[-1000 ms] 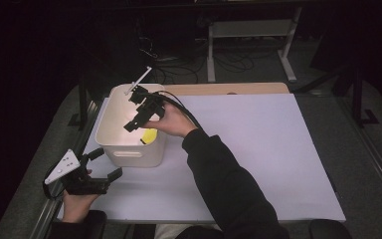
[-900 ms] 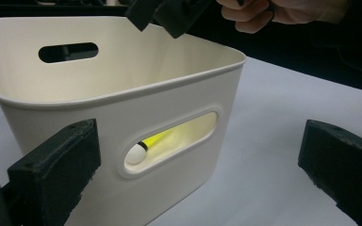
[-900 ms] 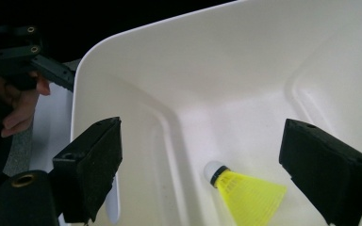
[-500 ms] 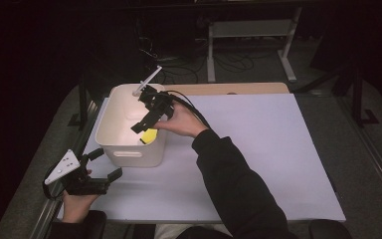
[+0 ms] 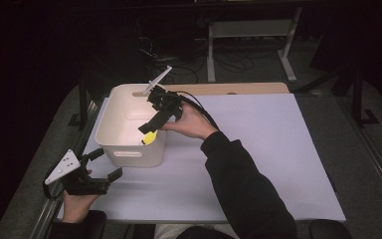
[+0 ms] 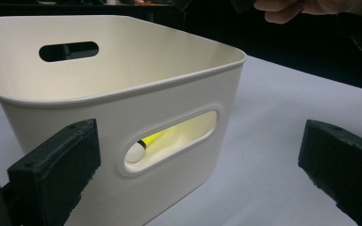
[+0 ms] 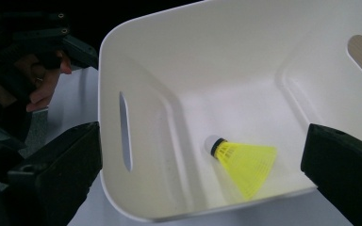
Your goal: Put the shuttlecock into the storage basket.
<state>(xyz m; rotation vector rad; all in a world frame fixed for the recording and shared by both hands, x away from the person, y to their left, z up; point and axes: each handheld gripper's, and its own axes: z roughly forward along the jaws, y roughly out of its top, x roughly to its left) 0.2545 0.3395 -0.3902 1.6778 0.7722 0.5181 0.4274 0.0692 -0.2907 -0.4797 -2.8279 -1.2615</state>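
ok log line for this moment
right gripper: open, just opened, above bin | shuttlecock: lying in bin | left gripper: open, beside bin

Honestly there's no writing to read anywhere here, no labels, brand names, numbers or signs. The white bin (image 5: 129, 132) has plain walls, the yellow shuttlecock (image 7: 242, 160) inside it is unmarked, and the pale sheet on the counter (image 5: 258, 149) is blank too.

Right claw (image 5: 151, 130) jaws opened — lifted from bin (image 5: 129, 158) (empty).
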